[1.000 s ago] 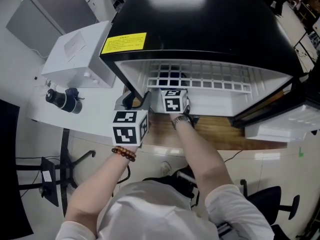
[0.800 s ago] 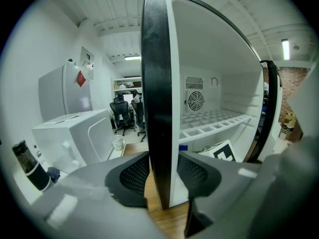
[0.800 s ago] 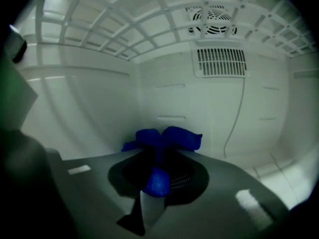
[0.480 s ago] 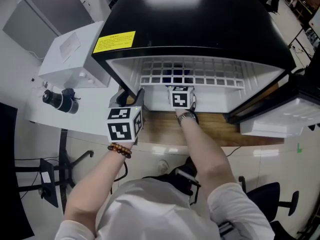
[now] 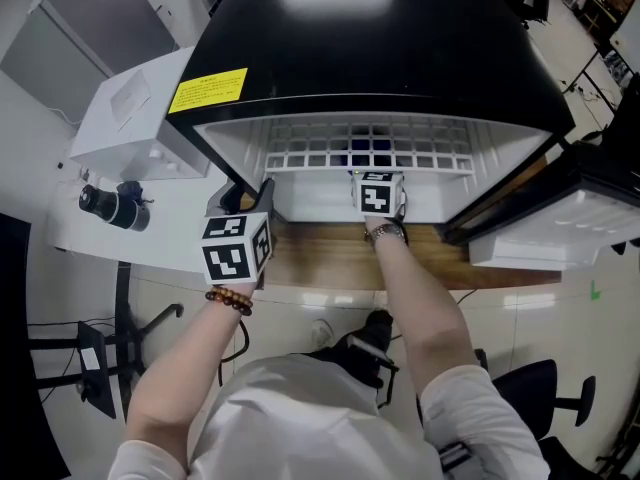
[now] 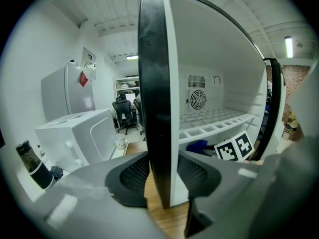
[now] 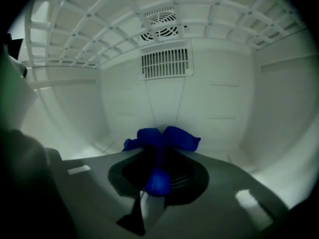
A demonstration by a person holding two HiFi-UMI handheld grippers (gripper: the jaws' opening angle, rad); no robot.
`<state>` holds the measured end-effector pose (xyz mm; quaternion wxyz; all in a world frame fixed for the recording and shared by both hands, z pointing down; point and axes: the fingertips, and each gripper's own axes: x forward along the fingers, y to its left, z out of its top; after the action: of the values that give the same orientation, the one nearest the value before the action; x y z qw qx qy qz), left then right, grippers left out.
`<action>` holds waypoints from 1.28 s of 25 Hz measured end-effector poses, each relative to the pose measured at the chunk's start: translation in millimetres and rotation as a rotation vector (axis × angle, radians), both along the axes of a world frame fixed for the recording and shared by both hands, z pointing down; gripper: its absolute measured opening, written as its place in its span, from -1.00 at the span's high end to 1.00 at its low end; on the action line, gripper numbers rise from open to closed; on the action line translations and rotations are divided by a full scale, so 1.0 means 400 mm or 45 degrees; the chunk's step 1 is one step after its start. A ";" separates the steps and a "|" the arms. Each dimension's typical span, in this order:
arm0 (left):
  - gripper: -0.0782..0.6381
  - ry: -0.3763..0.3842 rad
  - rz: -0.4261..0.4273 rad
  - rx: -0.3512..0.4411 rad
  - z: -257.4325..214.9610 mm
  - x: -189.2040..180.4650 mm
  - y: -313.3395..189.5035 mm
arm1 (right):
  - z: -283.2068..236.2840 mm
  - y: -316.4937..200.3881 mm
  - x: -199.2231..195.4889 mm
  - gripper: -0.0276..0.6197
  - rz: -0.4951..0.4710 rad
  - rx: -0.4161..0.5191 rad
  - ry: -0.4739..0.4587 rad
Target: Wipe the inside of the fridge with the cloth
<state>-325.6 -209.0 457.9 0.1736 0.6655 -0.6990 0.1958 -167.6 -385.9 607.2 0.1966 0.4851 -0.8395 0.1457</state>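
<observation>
The cloth [image 7: 172, 137] is held in the right gripper [image 7: 158, 176], whose jaws are drawn narrow upon a pinched fold of it; the blue bunch is pushed out beyond the tips and spread crosswise, its long axis running left to right across the line along which the gripper points. This gripper is carried deep within the fridge [image 5: 370, 48], beneath the wire shelf [image 7: 89, 39], and is aimed at the back wall [image 7: 209, 98]; the cloth thus lies between the tips and that wall, low down near the compartment floor [image 7: 279, 173]. Whether the cloth is actually pressed upon the floor cannot be settled from the dim right gripper view; it appears to be at or just above it.

The left gripper [image 6: 164, 176] is set at the front edge of the left side wall [image 6: 154, 83], with the jaws about half spread and one pad laid on either face of it, so the cabinet is judged to be steadied from there; the wooden bench [image 5: 330, 258] is seen beneath it.

The right hand is much the nearer to the surfaces to be wiped; for the coming stroke the cloth would have to be kept low and drawn sideways, along its own long axis.
</observation>
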 end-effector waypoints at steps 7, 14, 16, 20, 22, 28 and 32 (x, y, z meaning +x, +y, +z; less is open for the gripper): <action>0.32 0.006 -0.016 -0.003 0.002 -0.002 -0.002 | -0.006 -0.034 0.118 0.71 0.077 0.015 0.035; 0.32 0.005 -0.017 -0.006 0.004 -0.001 -0.005 | 0.037 -0.053 0.220 0.71 0.164 -0.038 0.067; 0.32 0.005 -0.017 -0.006 0.004 -0.002 -0.005 | 0.033 -0.056 0.231 0.71 0.173 -0.034 0.068; 0.32 0.006 -0.016 -0.008 0.004 -0.002 -0.007 | 0.033 -0.058 0.254 0.71 0.209 -0.043 0.090; 0.31 0.005 -0.012 -0.010 0.005 -0.001 -0.006 | 0.031 -0.060 0.270 0.71 0.231 -0.042 0.102; 0.31 0.003 -0.004 -0.010 0.004 -0.001 -0.006 | 0.021 -0.064 0.292 0.71 0.259 -0.030 0.095; 0.31 0.006 -0.003 -0.010 0.004 0.000 -0.006 | -0.003 -0.057 0.280 0.71 0.253 -0.001 0.045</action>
<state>-325.5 -211.5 459.4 0.1780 0.6646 -0.6986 0.1966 -55.5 -408.8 606.1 0.1960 0.5684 -0.7837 0.1562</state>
